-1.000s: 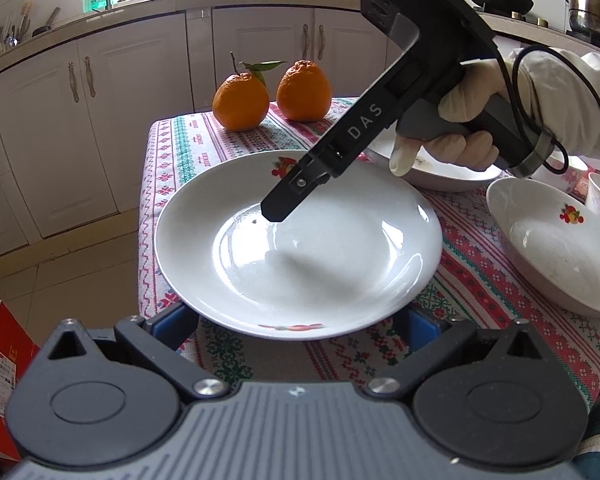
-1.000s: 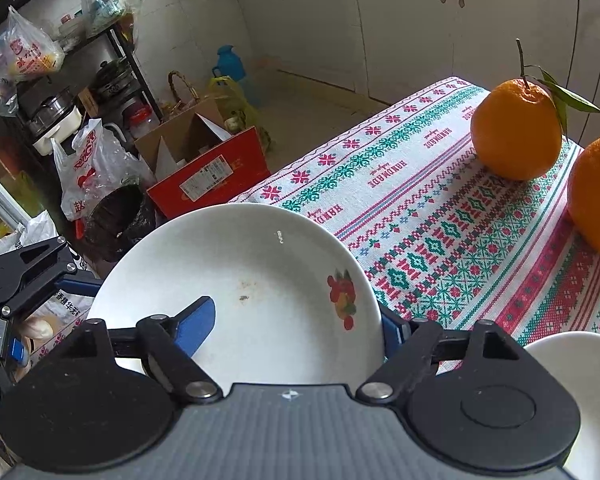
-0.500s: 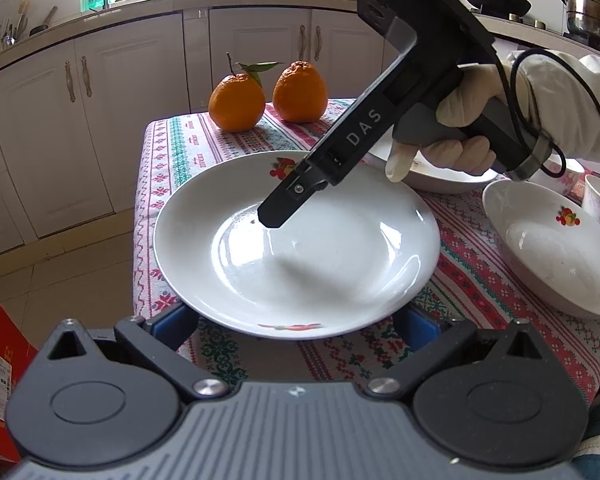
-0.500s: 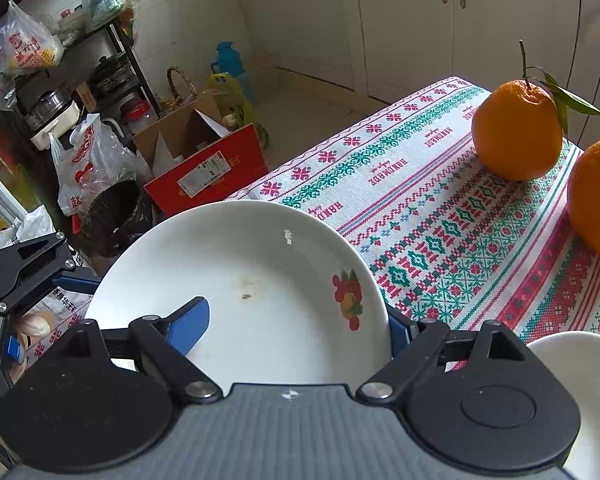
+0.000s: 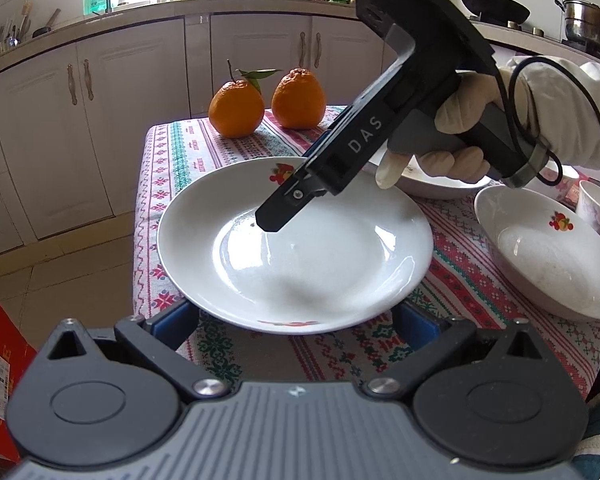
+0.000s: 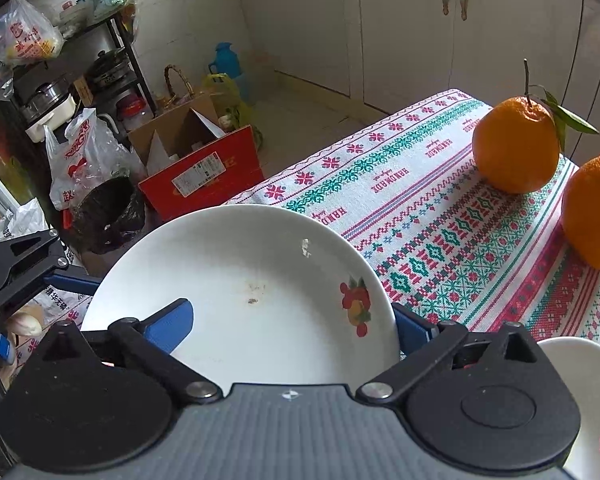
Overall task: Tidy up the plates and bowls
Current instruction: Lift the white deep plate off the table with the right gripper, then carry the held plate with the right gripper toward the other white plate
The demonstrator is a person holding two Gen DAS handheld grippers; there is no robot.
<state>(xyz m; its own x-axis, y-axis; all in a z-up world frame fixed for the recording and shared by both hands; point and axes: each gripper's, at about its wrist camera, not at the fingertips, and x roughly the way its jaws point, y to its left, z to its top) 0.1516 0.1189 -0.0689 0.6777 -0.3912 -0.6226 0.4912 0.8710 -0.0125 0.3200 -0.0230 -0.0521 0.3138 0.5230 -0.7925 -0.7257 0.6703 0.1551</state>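
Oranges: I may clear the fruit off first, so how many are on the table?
2. One orange with a stem and leaf stands at the far end of the tablecloth; the other orange sits just to its right in the left wrist view. None looks hidden.

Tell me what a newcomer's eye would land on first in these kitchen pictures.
The big white plate at the near corner of the patterned tablecloth dominates, with the right gripper slanting down over its middle, jaws opening with nothing between them. Behind it two bright oranges stand side by side at the table's far edge. To the right sits a white bowl with a small fruit motif.
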